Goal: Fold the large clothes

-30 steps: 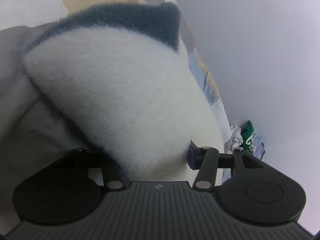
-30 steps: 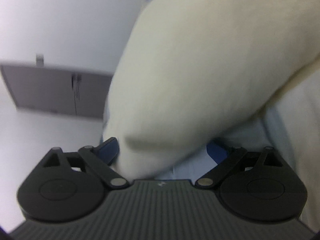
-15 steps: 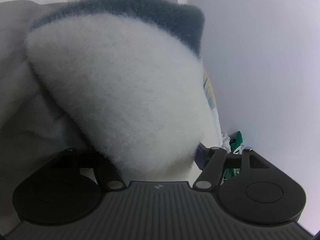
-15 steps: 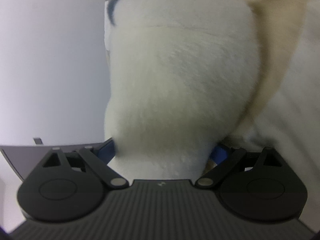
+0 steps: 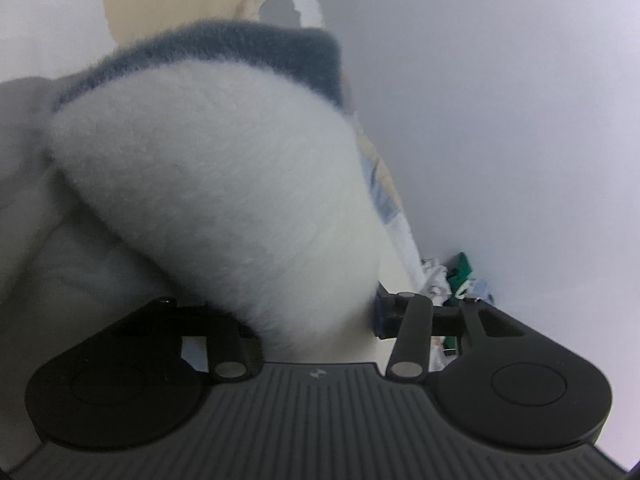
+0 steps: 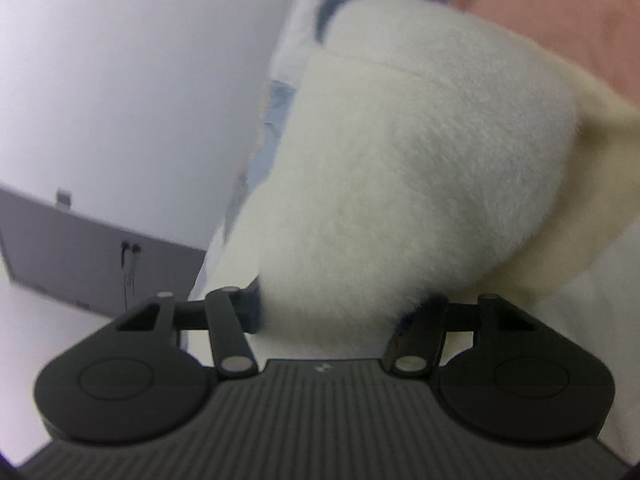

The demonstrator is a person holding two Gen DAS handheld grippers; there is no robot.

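A thick white fleece garment [image 5: 224, 184] with a dark blue-grey edge [image 5: 240, 52] bulges up in front of the left wrist camera. My left gripper [image 5: 312, 316] has a bunch of it between its jaws, which are closing; the blue right pad [image 5: 380, 314] presses its side and the left pad is buried in the pile. In the right wrist view the same cream-white fleece [image 6: 420, 168] fills the middle. My right gripper [image 6: 340, 312] is closing on a fold of it, both pads against the fabric.
Patterned blue and yellow bedding [image 5: 380, 184] runs along the white wall. Grey cloth [image 5: 60, 260] lies at the left. A green package among small items [image 5: 460, 268] sits low by the wall. A grey cabinet [image 6: 80, 256] stands at the left, pink cloth [image 6: 560, 8] at the top right.
The right gripper's jaws have drawn in from wide apart onto the fleece, and it has lifted and tilted with the bundle. The left gripper has narrowed slightly and shifted, still holding its bunch.
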